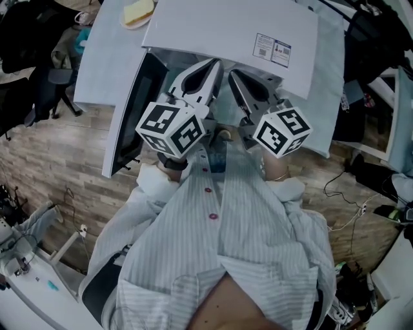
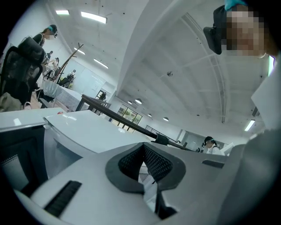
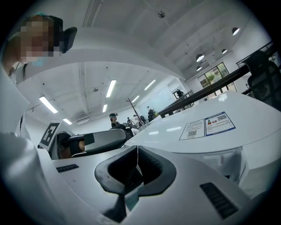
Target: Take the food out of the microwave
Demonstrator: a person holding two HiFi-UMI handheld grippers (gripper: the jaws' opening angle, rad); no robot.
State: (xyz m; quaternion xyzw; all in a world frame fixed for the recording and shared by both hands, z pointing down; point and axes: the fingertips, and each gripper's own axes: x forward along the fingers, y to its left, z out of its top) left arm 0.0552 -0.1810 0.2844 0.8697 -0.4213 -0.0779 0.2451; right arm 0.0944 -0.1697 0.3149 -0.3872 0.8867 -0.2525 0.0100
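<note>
Dark glass fills the microwave door [image 1: 132, 116], a flat, smooth slab in a white frame, swung wide open at the left. Beyond it, on the pale table [image 1: 103, 71], sits a small round plate [image 1: 126, 23] with a soft yellowish slab of food [image 1: 139, 11]. It is outside the oven and well apart from both tongs. I'd judge this is the food meant and that it is already out, though the oven's top hides the cavity. The left gripper [image 2: 142, 149] has its dark, mesh-textured pads pressed together on nothing, and its checkered marker cube [image 1: 171, 129] is close to the person's striped shirt. Just to its right, the right gripper [image 3: 137, 151] is closed and empty too. Further right, the microwave [image 1: 213, 26] shows a matte white, boxy top with a printed label [image 1: 272, 49]. If anything is left inside, I'd say the jaws should be spread before reaching in. They should go in level and take a hard plate rim, not the soft food, keeping clear of the door's edge.
</note>
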